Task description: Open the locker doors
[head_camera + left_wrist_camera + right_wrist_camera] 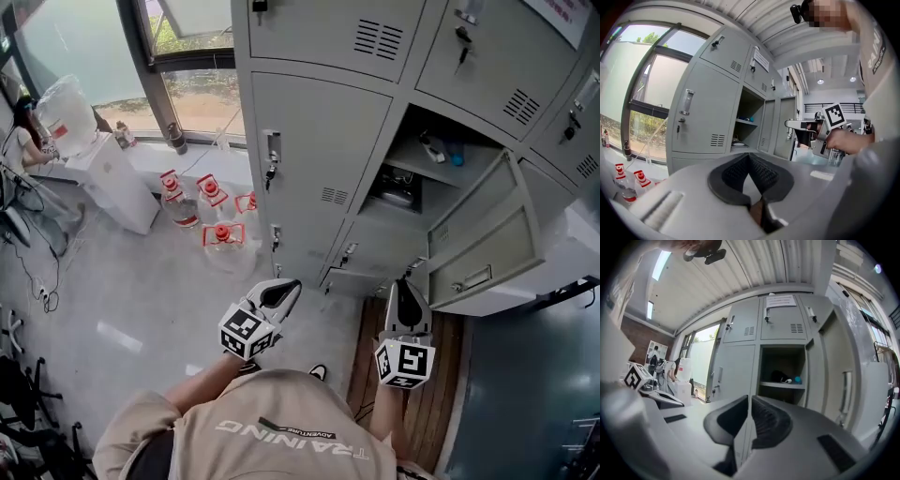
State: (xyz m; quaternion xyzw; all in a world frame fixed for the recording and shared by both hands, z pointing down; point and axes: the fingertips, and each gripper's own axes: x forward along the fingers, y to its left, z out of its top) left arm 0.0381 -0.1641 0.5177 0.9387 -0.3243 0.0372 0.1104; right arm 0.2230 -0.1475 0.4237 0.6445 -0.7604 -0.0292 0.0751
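Observation:
A bank of grey lockers (319, 169) fills the head view. One middle compartment (412, 173) stands open, its door (487, 234) swung out to the right, and small items lie on its shelf. The door to its left (705, 110) is closed, with a handle (686, 102) and a key. My left gripper (291, 286) (749, 157) is held short of the lockers, its pads meeting at the tips with nothing in them. My right gripper (403, 286) (750, 399) points at the open compartment (783, 371); a thin slit shows between its jaws, with nothing in it.
Several water jugs with red caps (220, 239) stand on the floor under the window. A white water dispenser (103, 169) is at the far left, with a person seated beyond it. A wooden mat (441, 375) lies in front of the open door.

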